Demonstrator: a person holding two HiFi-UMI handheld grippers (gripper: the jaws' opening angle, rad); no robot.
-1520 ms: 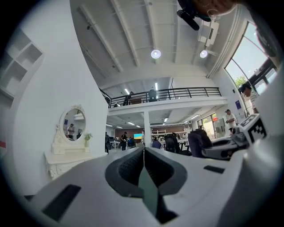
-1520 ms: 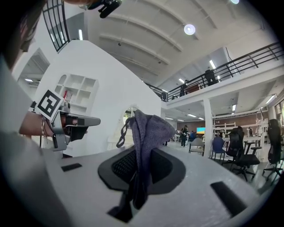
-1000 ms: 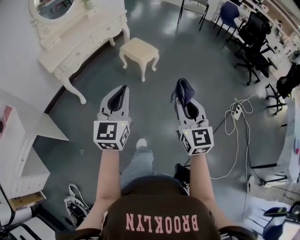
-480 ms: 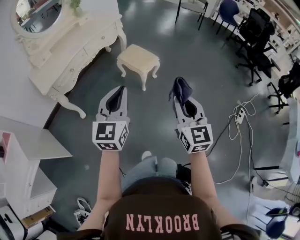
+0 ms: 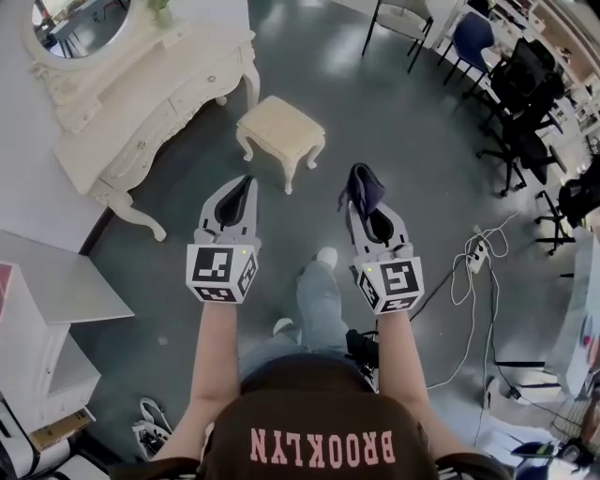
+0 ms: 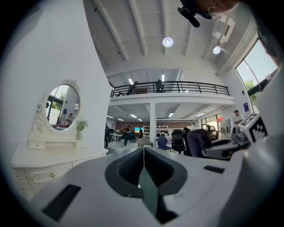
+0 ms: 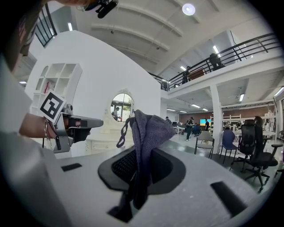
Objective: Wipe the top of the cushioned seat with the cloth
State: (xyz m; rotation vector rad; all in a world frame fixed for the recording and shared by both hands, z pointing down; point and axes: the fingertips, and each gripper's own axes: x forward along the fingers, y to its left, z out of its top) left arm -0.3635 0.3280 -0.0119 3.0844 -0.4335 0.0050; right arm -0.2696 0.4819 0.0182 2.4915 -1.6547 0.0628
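The right gripper (image 5: 367,202) has its jaws clamped on a dark blue cloth (image 5: 361,180), which sticks up between them. The left gripper (image 5: 244,186) has its jaws pressed together with nothing inside. Both are in the air, well apart from the cream cushioned stool (image 5: 279,127), which stands on the grey floor (image 5: 403,122) near the white dressing table (image 5: 141,103).

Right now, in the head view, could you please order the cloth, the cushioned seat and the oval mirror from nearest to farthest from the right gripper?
1. Cloth: held in the right gripper.
2. Cushioned seat: ahead, to its left.
3. Oval mirror: far left, on the dressing table.
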